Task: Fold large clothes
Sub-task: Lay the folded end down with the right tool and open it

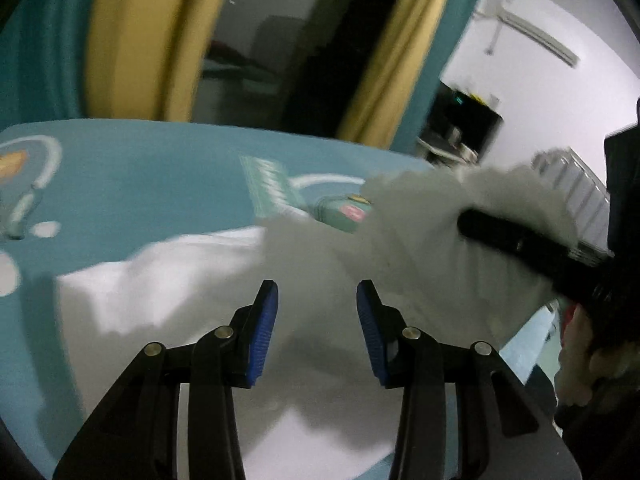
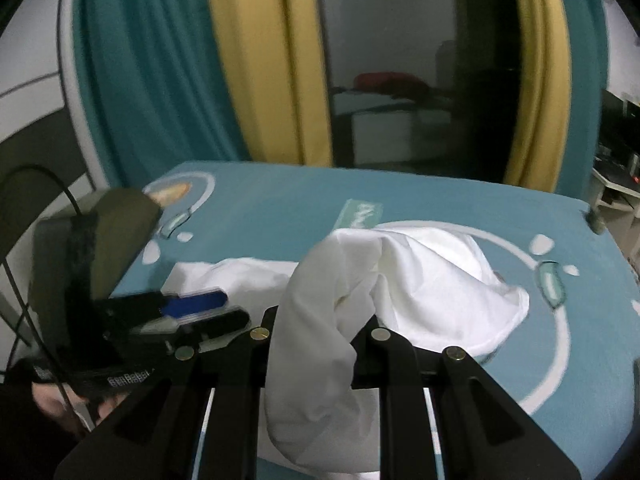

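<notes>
A large white garment (image 1: 180, 280) (image 2: 432, 280) lies crumpled on a table with a teal patterned cover (image 1: 140, 184) (image 2: 280, 200). My left gripper (image 1: 316, 292) hovers over the cloth, its blue pads (image 1: 264, 332) apart with nothing between them. The right wrist view shows it from the side at the left (image 2: 192, 308). My right gripper (image 2: 320, 320) is shut on a fold of the garment, which drapes over its fingers and hides the tips. In the left wrist view it is a black bar (image 1: 520, 244) lifting the cloth at the right.
Teal and yellow curtains (image 2: 260, 80) hang behind the table around a dark glass opening (image 2: 400, 80). A wall air conditioner (image 1: 532, 32) and a dark cabinet (image 1: 464, 120) are at the right. The person's hands (image 1: 580, 360) (image 2: 52, 400) hold the grippers.
</notes>
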